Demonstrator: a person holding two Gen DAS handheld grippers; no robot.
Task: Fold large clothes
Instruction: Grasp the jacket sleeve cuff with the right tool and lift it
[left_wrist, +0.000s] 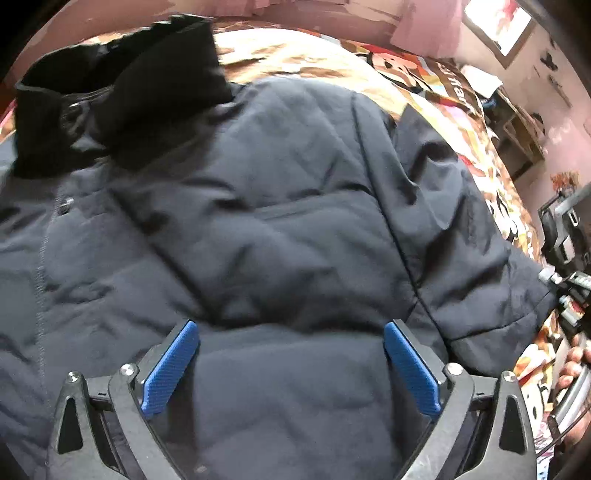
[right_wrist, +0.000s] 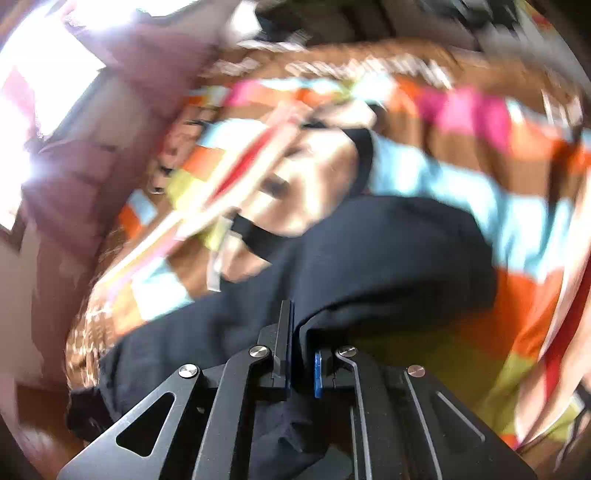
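We see a bed (left_wrist: 424, 92) covered with a bright cartoon-print bedspread (right_wrist: 424, 177), and it runs ahead of both claws and off to either side. On it lies a large dark navy padded jacket (left_wrist: 258, 206), spread open directly ahead of and beneath our left claw (left_wrist: 291, 363). Its black collar (left_wrist: 122, 85) stands up at the far end, ahead and to the left of that claw, and one sleeve (left_wrist: 476, 240) stretches down the right side toward the cuff.

Our left claw hangs over the lower body of the jacket with its jaws spread wide, nothing between the blue pads (left_wrist: 171, 369); we cannot tell whether they touch the cloth.

Our right claw (right_wrist: 301, 354) is clamped on a fold of the jacket's dark fabric (right_wrist: 388, 258), which rises from between the nearly closed jaws and bulges ahead and to the right. This view is heavily blurred.

At the right edge of the left view, a hand (left_wrist: 572, 365) grips the other claw's handle.
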